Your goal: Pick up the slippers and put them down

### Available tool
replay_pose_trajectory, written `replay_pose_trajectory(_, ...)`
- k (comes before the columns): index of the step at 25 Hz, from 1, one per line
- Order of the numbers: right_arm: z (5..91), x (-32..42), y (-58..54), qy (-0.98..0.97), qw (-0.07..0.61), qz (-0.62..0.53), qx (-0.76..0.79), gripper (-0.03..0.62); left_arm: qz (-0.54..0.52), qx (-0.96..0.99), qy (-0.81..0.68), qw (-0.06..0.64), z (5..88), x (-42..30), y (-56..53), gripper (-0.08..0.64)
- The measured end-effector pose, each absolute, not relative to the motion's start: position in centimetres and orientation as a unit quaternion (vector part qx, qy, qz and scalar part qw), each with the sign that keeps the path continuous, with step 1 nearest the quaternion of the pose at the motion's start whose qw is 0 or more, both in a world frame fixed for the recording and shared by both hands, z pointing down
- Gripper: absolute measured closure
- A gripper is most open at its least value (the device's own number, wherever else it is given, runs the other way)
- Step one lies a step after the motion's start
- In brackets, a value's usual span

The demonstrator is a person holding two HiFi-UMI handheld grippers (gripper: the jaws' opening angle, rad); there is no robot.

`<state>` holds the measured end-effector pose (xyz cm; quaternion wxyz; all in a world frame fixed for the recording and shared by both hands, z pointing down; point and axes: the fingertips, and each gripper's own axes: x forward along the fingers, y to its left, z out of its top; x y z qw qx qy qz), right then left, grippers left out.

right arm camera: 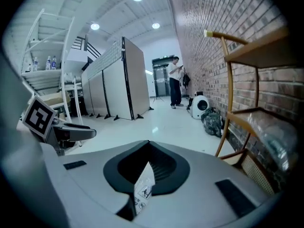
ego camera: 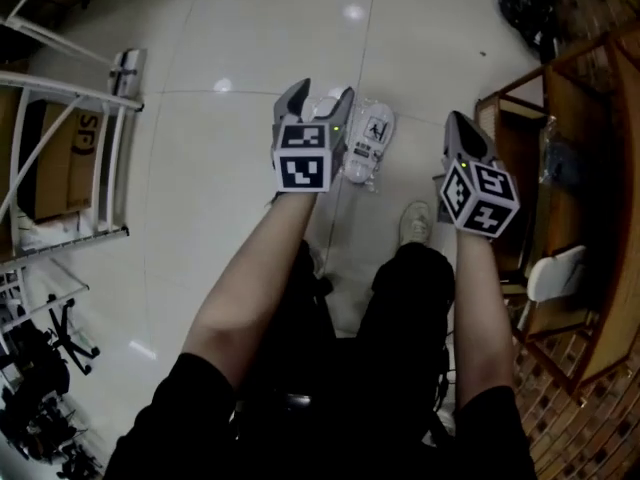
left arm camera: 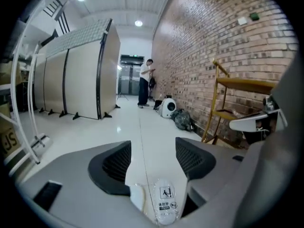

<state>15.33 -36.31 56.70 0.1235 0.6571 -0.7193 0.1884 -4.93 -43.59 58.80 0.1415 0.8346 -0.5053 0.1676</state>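
The slippers point(ego camera: 366, 140) lie on the white tiled floor, a pale pair with one in clear plastic bearing a printed label. My left gripper point(ego camera: 314, 96) hangs above them with its jaws apart and nothing between its pads. In the left gripper view the slippers point(left arm camera: 164, 202) show on the floor far below the gap. My right gripper point(ego camera: 452, 120) is to the right of the slippers, its jaws together and nothing at its tips. In the right gripper view only a thin sliver of the labelled wrap point(right arm camera: 142, 190) shows in the slit behind the closed pads.
A white metal rack point(ego camera: 72, 93) with a cardboard box point(ego camera: 62, 158) stands at the left. A wooden shelf unit point(ego camera: 585, 178) lines the brick wall on the right. The person's shoe point(ego camera: 415, 222) is just behind the slippers. Far down the room stand partition panels point(left arm camera: 76, 77), another person point(left arm camera: 144, 83) and bags point(left arm camera: 182, 119).
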Motion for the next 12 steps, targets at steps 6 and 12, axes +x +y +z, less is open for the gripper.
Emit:
replay_pose_trajectory(6, 43.9, 14.6, -34.0, -0.732, 0.075, 0.111, 0.668, 0.584, 0.092, 0.852, -0.512, 0.066, 44.0, -6.2, -41.4, 0.273)
replay_pose_trajectory(12, 33.0, 12.8, -29.3, -0.749, 0.028, 0.032, 0.661, 0.584, 0.016, 0.860, -0.509, 0.034, 33.0, -5.8, -36.5, 0.304)
